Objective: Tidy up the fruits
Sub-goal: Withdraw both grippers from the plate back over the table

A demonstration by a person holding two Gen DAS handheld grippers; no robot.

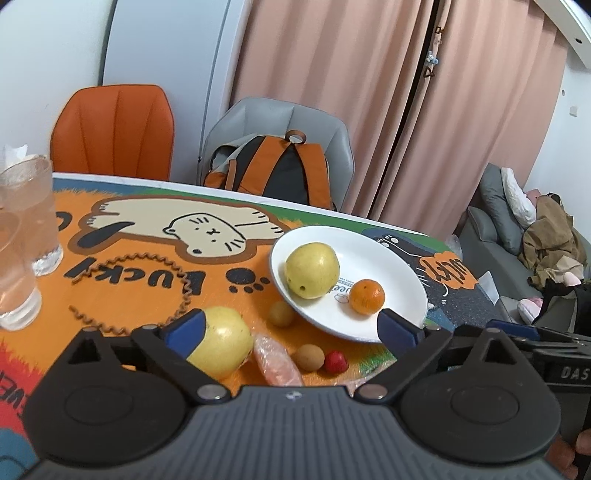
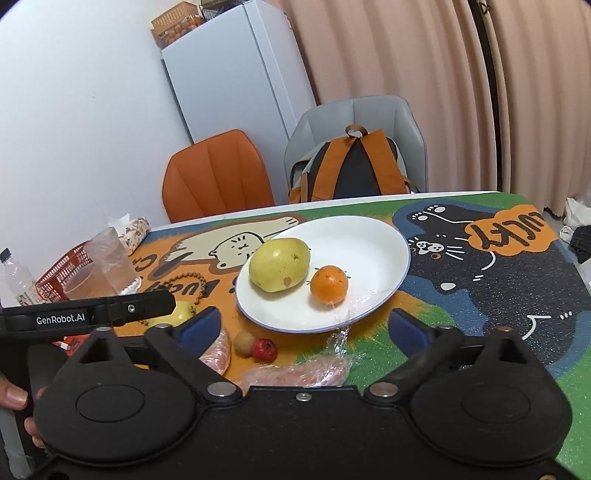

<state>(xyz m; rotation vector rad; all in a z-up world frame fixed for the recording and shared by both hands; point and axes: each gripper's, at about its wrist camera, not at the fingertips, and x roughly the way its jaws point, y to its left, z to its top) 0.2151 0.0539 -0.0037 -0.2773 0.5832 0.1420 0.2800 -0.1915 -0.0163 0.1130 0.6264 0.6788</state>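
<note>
A lived-in home dining corner: a counter (image 2: 480, 280) under a cartoon-cat mat, an orange chair (image 2: 218, 177) and a grey chair (image 2: 369, 114) carrying a backpack (image 2: 354, 166), a white fridge (image 2: 229, 70) topped by a wicker basket (image 2: 175, 16), peach curtains (image 1: 332, 92) drawn across the back, and a grey sofa (image 1: 491, 229) heaped with clothes.

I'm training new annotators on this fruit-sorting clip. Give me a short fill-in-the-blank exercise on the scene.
1. The white plate holds a yellow pear and an ____.
2. The backpack sits on the ____ chair.
3. The small red fruit lies on the table mat, ____ the plate.
4. Both grippers are ____.

Missing words: orange; grey; off; open
</note>
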